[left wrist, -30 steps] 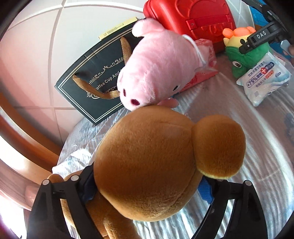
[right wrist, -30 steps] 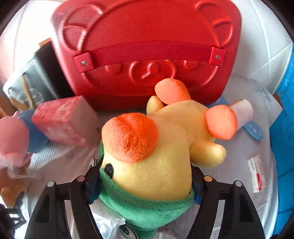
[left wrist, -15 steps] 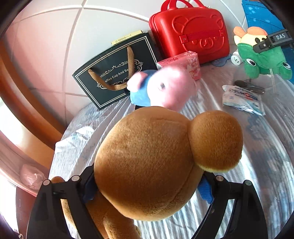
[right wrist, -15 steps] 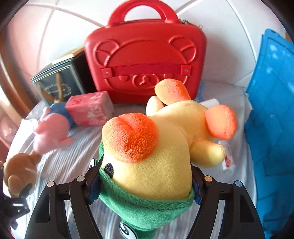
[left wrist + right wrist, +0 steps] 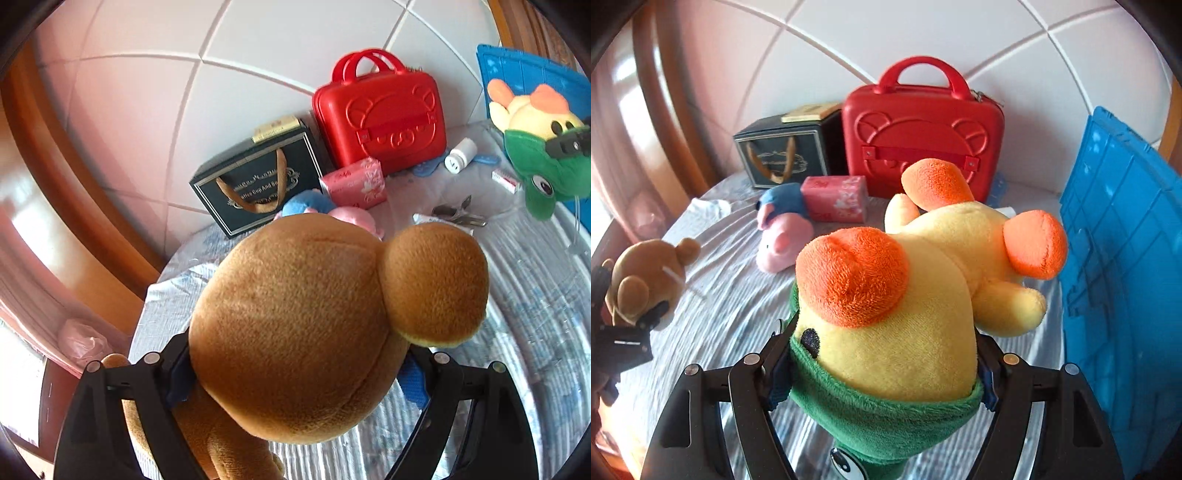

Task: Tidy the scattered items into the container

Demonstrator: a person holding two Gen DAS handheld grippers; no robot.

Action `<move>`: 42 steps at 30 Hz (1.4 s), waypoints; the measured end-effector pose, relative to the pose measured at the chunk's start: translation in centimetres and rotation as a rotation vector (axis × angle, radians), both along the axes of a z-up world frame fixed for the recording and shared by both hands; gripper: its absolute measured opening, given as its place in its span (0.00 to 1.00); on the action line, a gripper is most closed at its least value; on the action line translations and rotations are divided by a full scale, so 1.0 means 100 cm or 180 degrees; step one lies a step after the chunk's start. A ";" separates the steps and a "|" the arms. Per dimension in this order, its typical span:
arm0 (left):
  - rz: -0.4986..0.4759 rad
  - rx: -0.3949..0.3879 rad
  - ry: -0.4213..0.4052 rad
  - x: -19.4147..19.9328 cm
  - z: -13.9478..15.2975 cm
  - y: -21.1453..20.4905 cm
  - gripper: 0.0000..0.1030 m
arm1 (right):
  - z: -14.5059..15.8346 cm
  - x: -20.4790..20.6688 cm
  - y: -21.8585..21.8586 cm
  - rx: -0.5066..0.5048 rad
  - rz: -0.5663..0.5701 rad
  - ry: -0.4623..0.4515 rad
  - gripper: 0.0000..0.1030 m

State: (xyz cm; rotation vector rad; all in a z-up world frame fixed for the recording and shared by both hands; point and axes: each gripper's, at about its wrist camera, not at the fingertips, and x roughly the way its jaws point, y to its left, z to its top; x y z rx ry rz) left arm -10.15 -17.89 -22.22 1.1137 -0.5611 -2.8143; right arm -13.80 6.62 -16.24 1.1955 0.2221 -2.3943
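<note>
Overhead, we held two soft toys clear of the striped cloth (image 5: 535, 295). The left gripper (image 5: 295, 373) had its jaws pinching the brown bear (image 5: 295, 325) at the head, lower centre of its frame. The right gripper (image 5: 882, 373) clamped the yellow duck (image 5: 905, 314) by its green hood, low centre. The blue container (image 5: 1126, 240) stood at right edge; the pink pig (image 5: 783, 240) lay centre left, before the red case (image 5: 923, 140).
</note>
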 end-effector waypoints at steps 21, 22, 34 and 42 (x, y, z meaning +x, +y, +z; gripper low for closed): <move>0.0182 -0.0014 0.0515 0.067 0.107 0.069 0.85 | 0.114 0.098 0.084 -0.0390 0.0398 0.0179 0.75; 0.0186 -0.0014 0.0542 0.069 0.110 0.073 0.85 | 0.117 0.100 0.088 -0.0390 0.0424 0.0202 0.76; 0.0164 -0.0063 0.0784 0.091 0.157 0.125 0.85 | 0.153 0.111 0.132 -0.0477 0.0601 0.0376 0.76; 0.0044 -0.0119 0.0906 0.093 0.183 0.169 0.85 | 0.172 0.113 0.173 -0.0534 0.0615 0.0489 0.77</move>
